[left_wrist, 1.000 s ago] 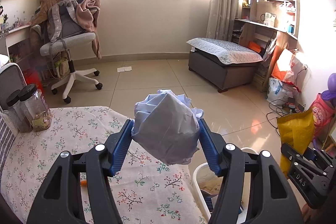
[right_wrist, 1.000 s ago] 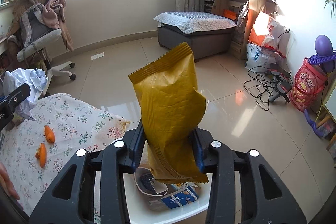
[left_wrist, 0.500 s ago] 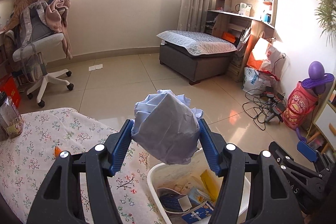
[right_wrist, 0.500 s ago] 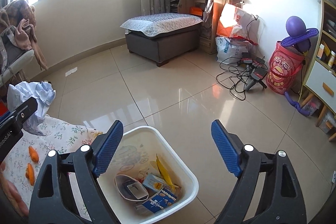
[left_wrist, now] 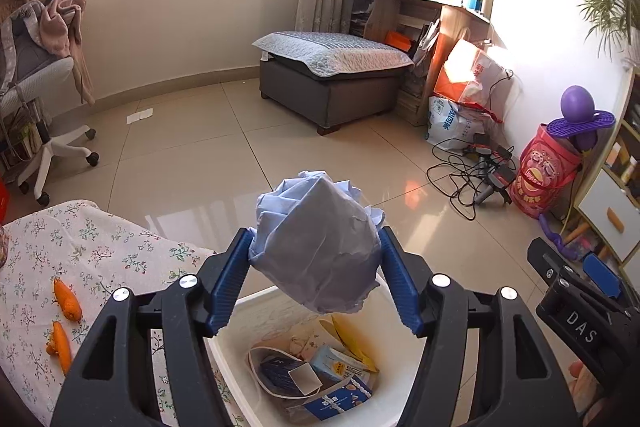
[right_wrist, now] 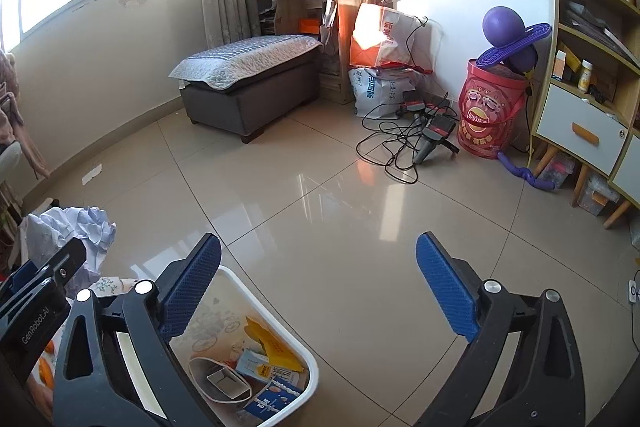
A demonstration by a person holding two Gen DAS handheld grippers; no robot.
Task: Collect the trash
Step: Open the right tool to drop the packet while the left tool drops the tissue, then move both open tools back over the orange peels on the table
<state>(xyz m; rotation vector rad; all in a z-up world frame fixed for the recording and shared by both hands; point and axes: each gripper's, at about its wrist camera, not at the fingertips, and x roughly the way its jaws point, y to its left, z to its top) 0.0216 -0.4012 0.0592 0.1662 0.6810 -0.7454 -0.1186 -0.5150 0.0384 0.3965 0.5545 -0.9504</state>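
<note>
My left gripper (left_wrist: pixel 316 267) is shut on a crumpled ball of pale blue paper (left_wrist: pixel 316 247) and holds it right above the white trash bin (left_wrist: pixel 256 301). The bin holds a yellow snack bag (left_wrist: pixel 352 341), cartons and wrappers. In the right wrist view the bin (right_wrist: pixel 308 359) sits at the lower left with the yellow bag (right_wrist: pixel 276 347) inside. My right gripper (right_wrist: pixel 318 291) is open and empty, over the floor to the right of the bin. The paper ball (right_wrist: pixel 76 227) shows at the left edge there.
A table with a floral cloth (left_wrist: pixel 80 247) stands left of the bin, with two orange carrot pieces (left_wrist: pixel 66 301) on it. A grey ottoman (left_wrist: pixel 332 83), an office chair (left_wrist: pixel 36 87), tangled cables (right_wrist: pixel 404 143) and a red bucket (right_wrist: pixel 488 115) stand on the tiled floor.
My left gripper has carried the paper ball from over the table to above the bin. My right gripper has let the yellow bag go into the bin, opened and swung right.
</note>
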